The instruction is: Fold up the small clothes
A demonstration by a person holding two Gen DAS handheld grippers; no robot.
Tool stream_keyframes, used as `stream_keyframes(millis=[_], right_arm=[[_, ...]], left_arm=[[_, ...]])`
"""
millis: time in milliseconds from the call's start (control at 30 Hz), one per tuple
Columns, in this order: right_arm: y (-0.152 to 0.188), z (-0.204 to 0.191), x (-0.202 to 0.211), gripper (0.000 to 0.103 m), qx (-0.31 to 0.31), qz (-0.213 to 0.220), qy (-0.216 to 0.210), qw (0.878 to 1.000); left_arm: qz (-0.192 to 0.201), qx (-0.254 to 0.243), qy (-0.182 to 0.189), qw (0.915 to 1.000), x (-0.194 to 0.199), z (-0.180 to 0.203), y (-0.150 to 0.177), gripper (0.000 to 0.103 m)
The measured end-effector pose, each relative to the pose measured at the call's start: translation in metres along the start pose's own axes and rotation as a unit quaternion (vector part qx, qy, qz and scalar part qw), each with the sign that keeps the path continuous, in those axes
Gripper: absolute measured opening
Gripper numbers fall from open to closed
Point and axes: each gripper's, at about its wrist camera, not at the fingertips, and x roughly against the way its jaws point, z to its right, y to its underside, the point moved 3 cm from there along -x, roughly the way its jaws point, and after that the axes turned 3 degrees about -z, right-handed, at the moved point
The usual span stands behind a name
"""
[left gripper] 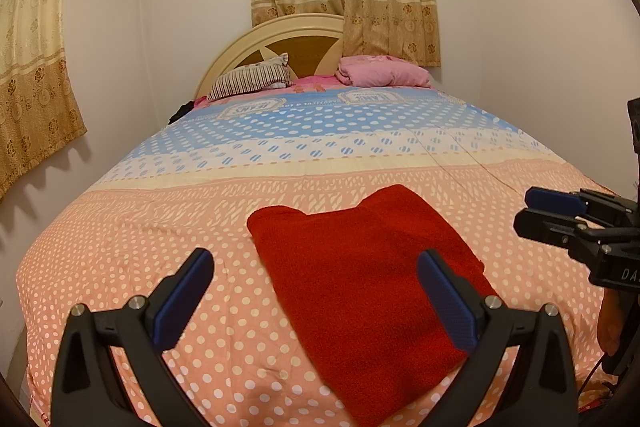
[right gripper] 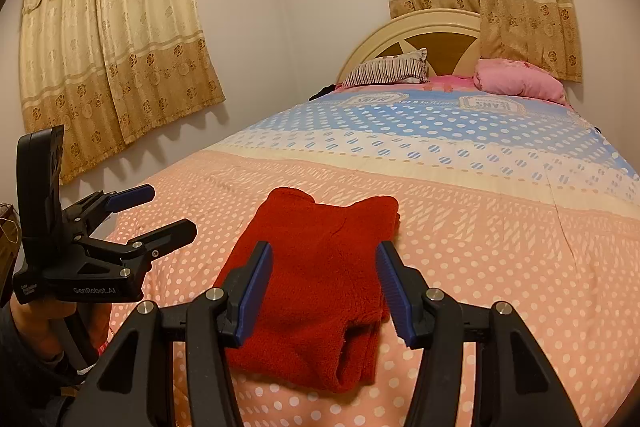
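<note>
Right wrist view showed red fleece garment point(right gripper: 320, 291) folded near bed point(right gripper: 480, 247) foot edge; both hand-held grippers point(right gripper: 324, 291) released; soft, light, pinch corners.

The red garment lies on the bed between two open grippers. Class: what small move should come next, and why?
Probably lower the right gripper onto the near edge of the red garment to pinch it. Both grippers are open and hold nothing, the left gripper included. The garment already lies folded on the bedspread, with loose layered edges at the near end, so one more fold looks possible.
</note>
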Motion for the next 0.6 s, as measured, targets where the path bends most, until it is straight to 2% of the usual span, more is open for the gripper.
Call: stream_keyframes(millis=[600], right_arm=[[0.0013,-0.0027,-0.0010,0.055,0.000,-0.003,-0.002,1.000]], left_arm=[[-0.002,-0.001,0.000,1.0000,0.0001,0.0012,0.0018,0.103]])
